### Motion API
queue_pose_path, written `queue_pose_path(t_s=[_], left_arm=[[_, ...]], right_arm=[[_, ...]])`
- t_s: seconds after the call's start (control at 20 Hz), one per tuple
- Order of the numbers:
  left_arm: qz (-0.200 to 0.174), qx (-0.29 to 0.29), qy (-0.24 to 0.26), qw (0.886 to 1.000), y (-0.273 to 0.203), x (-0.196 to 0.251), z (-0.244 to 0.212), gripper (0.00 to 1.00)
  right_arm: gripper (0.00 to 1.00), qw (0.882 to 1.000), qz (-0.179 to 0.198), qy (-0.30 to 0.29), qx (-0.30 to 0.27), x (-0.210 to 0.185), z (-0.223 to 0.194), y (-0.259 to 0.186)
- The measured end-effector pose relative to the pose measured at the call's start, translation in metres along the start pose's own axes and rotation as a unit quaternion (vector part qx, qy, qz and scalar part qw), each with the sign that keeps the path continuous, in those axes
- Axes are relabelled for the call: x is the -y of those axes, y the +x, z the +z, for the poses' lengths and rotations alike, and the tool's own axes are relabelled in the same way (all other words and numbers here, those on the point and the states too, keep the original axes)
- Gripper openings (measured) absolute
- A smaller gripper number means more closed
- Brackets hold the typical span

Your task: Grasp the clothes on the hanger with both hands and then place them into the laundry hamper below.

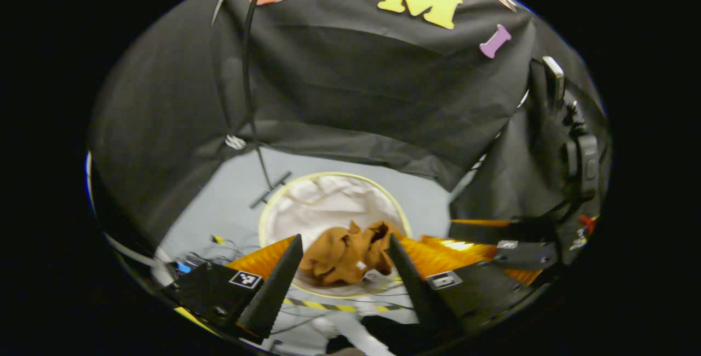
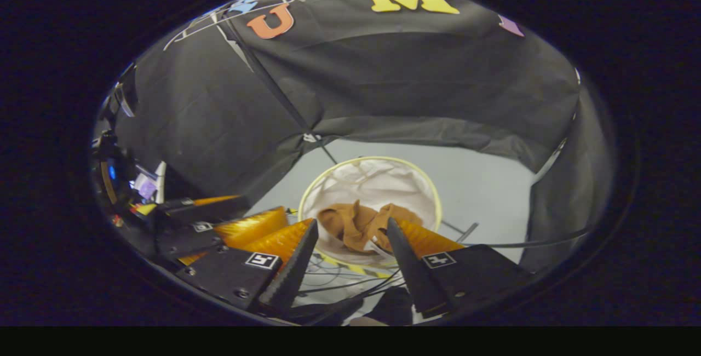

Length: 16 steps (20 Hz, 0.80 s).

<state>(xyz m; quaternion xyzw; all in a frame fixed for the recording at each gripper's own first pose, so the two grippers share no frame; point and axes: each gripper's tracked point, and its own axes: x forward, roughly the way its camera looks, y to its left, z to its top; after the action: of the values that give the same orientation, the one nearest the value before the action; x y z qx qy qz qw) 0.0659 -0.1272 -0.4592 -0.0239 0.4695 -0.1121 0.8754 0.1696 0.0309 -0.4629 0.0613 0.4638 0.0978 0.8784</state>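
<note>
A crumpled brown garment (image 1: 345,254) lies inside the round white laundry hamper (image 1: 328,197) with a pale yellow rim, down on the grey floor. My left gripper (image 1: 345,241) hovers above it, open, with nothing between its fingers. In the right gripper view the same brown garment (image 2: 358,224) rests in the hamper (image 2: 378,181), and my right gripper (image 2: 352,224) is open above it, holding nothing. The other gripper (image 2: 219,224) sits close at the left of that view; in the left gripper view the other gripper (image 1: 493,252) is at the right.
A thin black stand pole (image 1: 249,82) rises from a foot beside the hamper. Black cloth walls close in behind and on both sides. Cables (image 2: 350,285) and yellow-black tape (image 1: 328,306) lie on the floor in front of the hamper.
</note>
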Motion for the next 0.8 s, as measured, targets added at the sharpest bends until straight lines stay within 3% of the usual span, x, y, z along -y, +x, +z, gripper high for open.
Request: queue_pose_path(t_s=[0.05, 0.3, 0.5, 0.6, 0.8], left_arm=[[0.006, 0.006, 0.005, 1.000, -0.004, -0.005, 0.000, 0.97], [0.015, 0.022, 0.000, 1.000, -0.024, -0.011, 0.007, 0.97], [0.020, 0.059, -0.007, 0.998, -0.050, -0.008, 0.038, 0.97], [0.025, 0.084, -0.003, 0.996, -0.067, -0.010, 0.054, 1.00], [0.032, 0.144, 0.007, 0.989, -0.121, -0.010, 0.085, 0.96]], right_arm=[[0.87, 1.000, -0.006, -0.005, 0.004, 0.001, 0.003, -0.005], [0.91, 0.999, -0.019, -0.024, 0.031, -0.004, 0.008, -0.028], [0.92, 0.997, -0.025, -0.035, 0.063, -0.016, 0.023, -0.055], [0.92, 0.995, -0.028, -0.048, 0.086, -0.024, 0.038, -0.080], [0.92, 0.985, -0.040, -0.073, 0.153, -0.049, 0.069, -0.135]])
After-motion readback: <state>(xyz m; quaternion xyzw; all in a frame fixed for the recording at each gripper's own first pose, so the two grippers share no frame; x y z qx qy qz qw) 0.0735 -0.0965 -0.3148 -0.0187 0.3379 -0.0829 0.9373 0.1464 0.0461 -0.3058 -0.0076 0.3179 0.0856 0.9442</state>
